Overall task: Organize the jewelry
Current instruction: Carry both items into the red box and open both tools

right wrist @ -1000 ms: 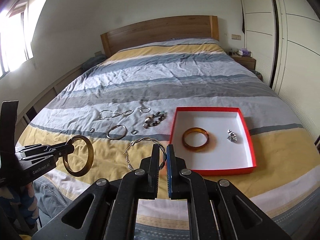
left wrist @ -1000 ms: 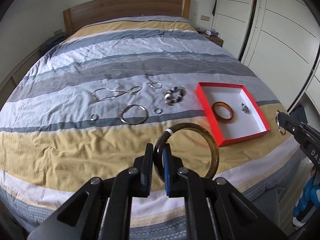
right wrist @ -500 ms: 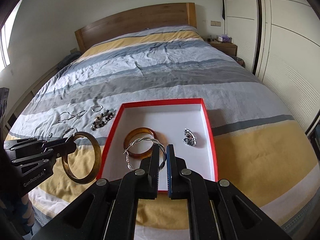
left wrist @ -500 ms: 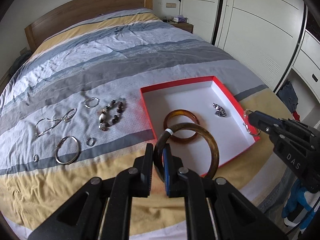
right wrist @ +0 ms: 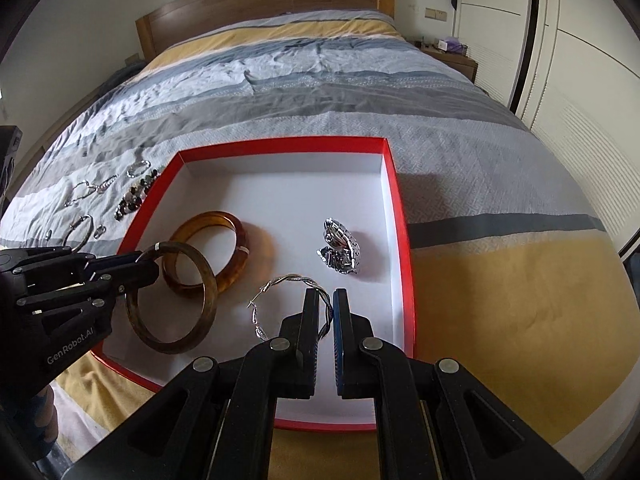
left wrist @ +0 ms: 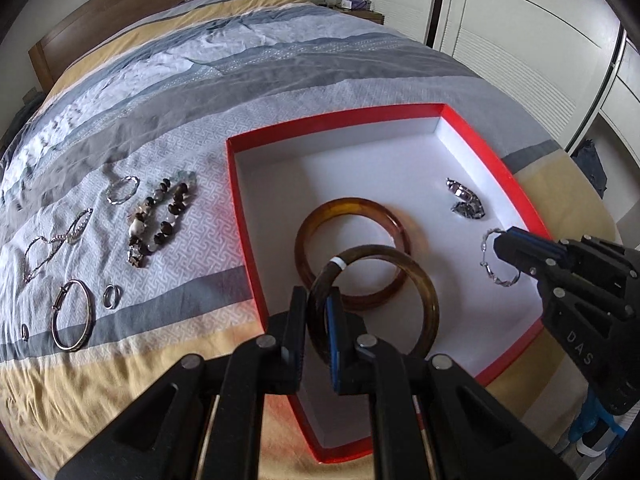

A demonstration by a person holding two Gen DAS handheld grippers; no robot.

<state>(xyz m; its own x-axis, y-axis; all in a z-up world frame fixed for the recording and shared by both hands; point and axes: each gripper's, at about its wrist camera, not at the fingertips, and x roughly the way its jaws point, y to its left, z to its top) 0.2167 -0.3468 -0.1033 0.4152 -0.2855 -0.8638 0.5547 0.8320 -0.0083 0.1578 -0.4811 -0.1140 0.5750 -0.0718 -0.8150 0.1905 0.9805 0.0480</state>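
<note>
Both grippers have come down from the bed's near edge to hang over the red box (right wrist: 400, 232). Left gripper (left wrist: 317, 312) pinches the dark bangle (left wrist: 424, 288) above the amber bangle (left wrist: 316, 224); right gripper (right wrist: 325, 312) pinches the twisted silver hoop (right wrist: 288, 280) near the box's near edge. Release looks next; several pieces remain on the bedspread (left wrist: 168, 92).

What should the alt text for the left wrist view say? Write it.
The left gripper holds a dark brown bangle over a red box on a striped bed; the box holds an amber bangle and silver clip. The right gripper carries a twisted silver hoop.
</note>
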